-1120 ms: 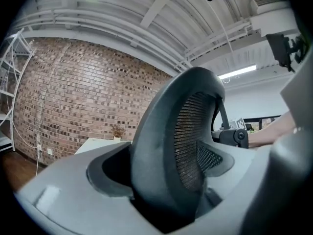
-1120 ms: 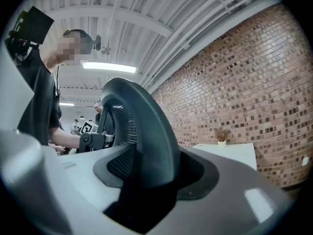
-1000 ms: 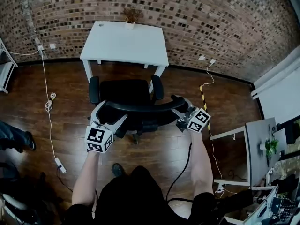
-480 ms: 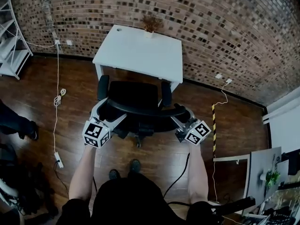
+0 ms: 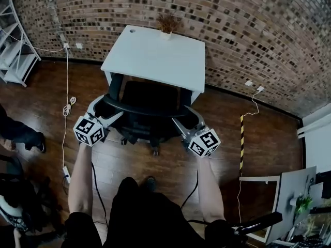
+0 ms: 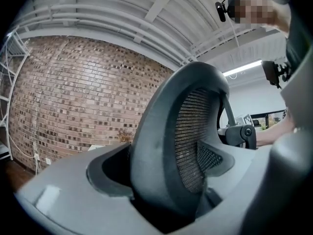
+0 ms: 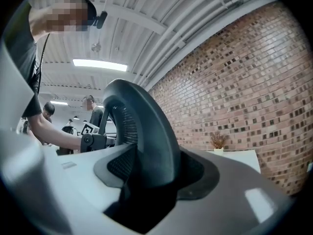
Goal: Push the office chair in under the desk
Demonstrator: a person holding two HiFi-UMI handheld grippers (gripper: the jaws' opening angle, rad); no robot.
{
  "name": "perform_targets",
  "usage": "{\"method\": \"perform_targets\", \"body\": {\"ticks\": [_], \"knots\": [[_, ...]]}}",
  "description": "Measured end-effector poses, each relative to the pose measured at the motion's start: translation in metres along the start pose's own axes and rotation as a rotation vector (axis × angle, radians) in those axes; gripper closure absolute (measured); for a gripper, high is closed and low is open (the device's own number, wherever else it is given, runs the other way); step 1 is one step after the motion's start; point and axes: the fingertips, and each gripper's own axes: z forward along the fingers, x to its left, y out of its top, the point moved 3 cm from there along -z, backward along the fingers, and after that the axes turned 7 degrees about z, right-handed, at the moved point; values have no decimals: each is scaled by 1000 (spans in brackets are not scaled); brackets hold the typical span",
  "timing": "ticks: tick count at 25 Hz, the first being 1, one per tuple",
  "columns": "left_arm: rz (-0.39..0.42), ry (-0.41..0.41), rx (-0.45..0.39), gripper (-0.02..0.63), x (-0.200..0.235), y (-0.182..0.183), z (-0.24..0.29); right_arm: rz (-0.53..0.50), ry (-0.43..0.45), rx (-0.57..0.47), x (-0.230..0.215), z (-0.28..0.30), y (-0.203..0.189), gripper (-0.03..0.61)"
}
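The office chair (image 5: pixel 147 105) stands in front of the white desk (image 5: pixel 155 56), facing it. The front of its seat and both armrests are just under the desk's near edge, while its backrest (image 5: pixel 139 110) and wheeled base are out over the wooden floor (image 5: pixel 258 138).

Your left gripper (image 5: pixel 107 115) has its jaws closed on the left end of the backrest. In the left gripper view the grey rim and its mesh (image 6: pixel 164 141) fill the gap between the jaws. Your right gripper (image 5: pixel 182 122) clamps the right end the same way, with the jaws spread wide around the thick rim (image 7: pixel 146 136).

A small potted plant (image 5: pixel 167 24) sits at the desk's far edge against the brick wall (image 5: pixel 243 30). A white cable (image 5: pixel 66 107) trails across the floor to your left.
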Motion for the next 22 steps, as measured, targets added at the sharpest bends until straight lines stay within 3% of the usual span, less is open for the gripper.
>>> {"method": "perform_targets", "body": {"ticks": [6, 15, 22], "knots": [[3, 8, 2, 106, 6, -9, 23, 18, 9, -2, -26, 3, -5, 341], [34, -60, -22, 101, 63, -8, 37, -2, -75, -39, -31, 46, -10, 341], [39, -83, -32, 103, 104, -18, 71, 24, -89, -40, -70, 79, -16, 342]]}}
